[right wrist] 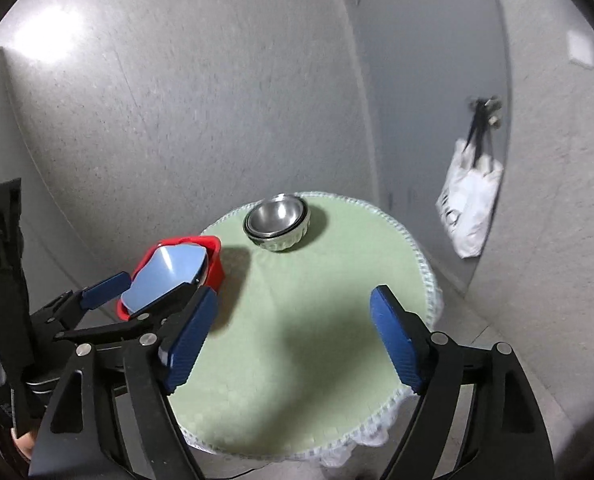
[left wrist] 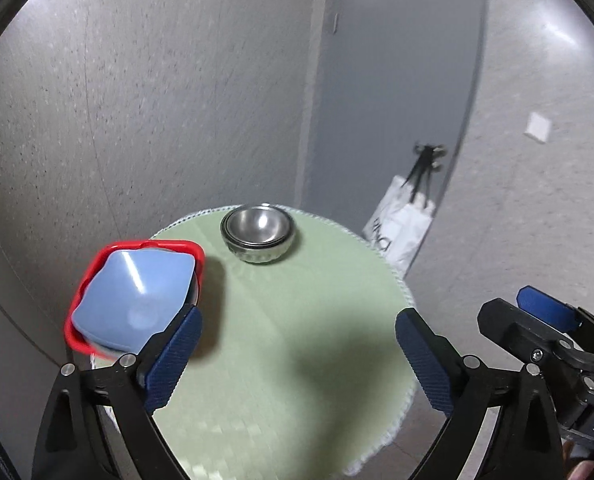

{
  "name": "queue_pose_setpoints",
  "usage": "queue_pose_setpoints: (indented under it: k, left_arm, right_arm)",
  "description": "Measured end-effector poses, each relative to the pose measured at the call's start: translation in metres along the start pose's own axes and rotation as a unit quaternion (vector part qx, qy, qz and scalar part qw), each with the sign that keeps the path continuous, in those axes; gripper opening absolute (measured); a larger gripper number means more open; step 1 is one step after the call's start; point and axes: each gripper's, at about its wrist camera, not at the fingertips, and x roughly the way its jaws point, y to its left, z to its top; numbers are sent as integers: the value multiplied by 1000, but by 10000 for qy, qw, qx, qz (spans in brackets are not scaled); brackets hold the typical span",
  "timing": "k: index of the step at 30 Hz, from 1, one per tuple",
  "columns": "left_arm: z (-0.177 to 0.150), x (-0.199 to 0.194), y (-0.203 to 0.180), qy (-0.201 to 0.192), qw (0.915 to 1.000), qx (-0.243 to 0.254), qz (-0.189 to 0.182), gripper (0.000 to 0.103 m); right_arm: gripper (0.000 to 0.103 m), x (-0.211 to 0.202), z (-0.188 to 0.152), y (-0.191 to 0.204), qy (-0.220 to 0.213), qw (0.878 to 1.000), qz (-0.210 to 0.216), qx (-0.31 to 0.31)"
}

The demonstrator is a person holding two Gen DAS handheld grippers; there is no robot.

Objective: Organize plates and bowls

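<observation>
Round table (left wrist: 297, 340), pale green woven cloth, white lace trim around the edge. At the far side, steel bowls (left wrist: 257, 236) nested into one stack, upright, shiny insides catching the light, outermost one with a ribbed wall. Over at the left edge, a stack of square dishes: red one (left wrist: 79, 338) underneath, glossy blue one (left wrist: 135, 300) on top, corners turned out of line with the red rim, another layer barely visible between. Well apart, those two stacks.

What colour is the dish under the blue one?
Red dish, clearest in the left wrist view.
</observation>
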Motion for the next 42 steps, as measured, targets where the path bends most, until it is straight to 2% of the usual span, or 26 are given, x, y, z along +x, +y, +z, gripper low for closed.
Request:
queue_pose_setpoints:
  k: [7, 13, 22, 25, 29, 34, 42]
  left_arm:
    - [-74, -135, -7, -566, 9983, 124, 51, 102]
    - [-168, -249, -32, -737, 9971, 164, -54, 102]
    - [-302, -432, -79, -1045, 9941, 251, 164, 102]
    - [-337, -477, -86, -1088, 9937, 190, 199, 102]
    - [-362, -524, -86, -1043, 9940, 160, 289, 102]
    - [-360, -539, -68, -1041, 9934, 138, 459, 102]
    - [-311, -495, -10, -853, 9949, 189, 506, 102]
  right_arm:
    - [85, -108, -47, 25, -547, 9982, -182, -191]
    - [90, -208, -108, 33, -897, 9940, -471, -420]
    - [94, -340, -205, 31, -988, 9932, -374, -484]
    - [95, -374, -225, 36, -1043, 9928, -319, -503]
    - [97, -402, -241, 52, -1033, 9929, -260, -537]
    - [97, -406, -248, 77, -1038, 9924, -134, -651]
    - [97, -352, -241, 125, -913, 9944, -101, -531]
